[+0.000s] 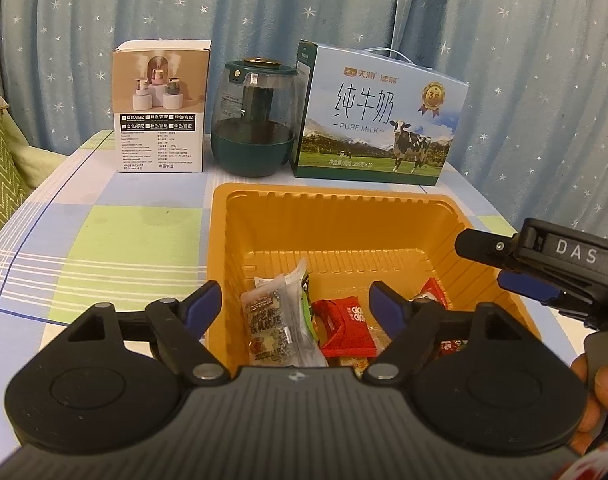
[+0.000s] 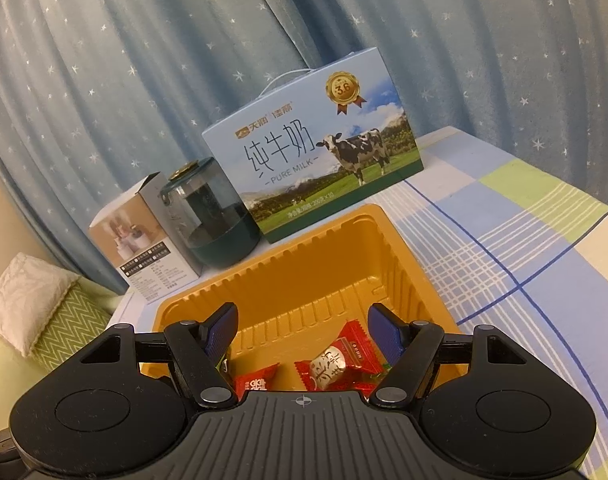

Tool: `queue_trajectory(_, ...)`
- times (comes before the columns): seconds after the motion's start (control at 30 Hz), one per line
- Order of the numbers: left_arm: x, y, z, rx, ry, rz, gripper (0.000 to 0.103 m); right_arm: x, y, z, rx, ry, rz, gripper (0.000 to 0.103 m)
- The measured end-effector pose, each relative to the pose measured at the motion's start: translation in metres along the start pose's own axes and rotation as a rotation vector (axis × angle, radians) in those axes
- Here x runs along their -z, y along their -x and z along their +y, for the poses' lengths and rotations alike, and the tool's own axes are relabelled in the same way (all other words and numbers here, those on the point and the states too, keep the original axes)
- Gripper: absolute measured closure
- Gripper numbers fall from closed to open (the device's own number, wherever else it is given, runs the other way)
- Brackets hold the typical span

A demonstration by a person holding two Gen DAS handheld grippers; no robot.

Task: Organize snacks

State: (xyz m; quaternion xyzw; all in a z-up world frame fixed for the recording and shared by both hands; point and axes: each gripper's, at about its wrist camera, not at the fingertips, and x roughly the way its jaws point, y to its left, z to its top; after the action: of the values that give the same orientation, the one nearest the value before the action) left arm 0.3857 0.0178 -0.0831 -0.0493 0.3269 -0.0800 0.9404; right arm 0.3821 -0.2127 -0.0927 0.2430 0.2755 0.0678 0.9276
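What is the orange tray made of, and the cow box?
The orange tray looks like thin molded plastic: glossy, with ribbed walls. The cow box looks like printed cardboard, smooth and slightly shiny, with folded edges and a thin carry handle.

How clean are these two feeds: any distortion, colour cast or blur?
Left wrist: fisheye bends the blue star-print curtain, dark corner vignetting, warm cast, orange plastic tray sharp. Right wrist: the same curving, horizon tilted, blue pure-milk carton legible.
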Motion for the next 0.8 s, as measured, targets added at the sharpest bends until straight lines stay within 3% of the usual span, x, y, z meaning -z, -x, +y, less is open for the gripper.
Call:
queue_trajectory(0.27, 0.001, 0.003, 0.000, -0.040, -0.016, -0.015, 0.006, 0.001, -0.001, 0.000, 0.027, 0.033, 0.011, 0.031)
queue_trajectory(0.53, 0.003, 0.006, 0.003, -0.088, -0.012, -0.019, 0.000, 0.007, -0.004, 0.005, 0.090, 0.132, 0.035, 0.031)
queue_trajectory(0.63, 0.003, 0.007, 0.004, -0.094, -0.016, -0.026, 0.000, 0.009, -0.003, 0.006, 0.113, 0.166, 0.036, 0.019)
queue_trajectory(0.8, 0.004, 0.009, 0.007, -0.116, -0.026, -0.028, 0.000, 0.013, 0.000, 0.005, 0.144, 0.213, 0.028, 0.018)
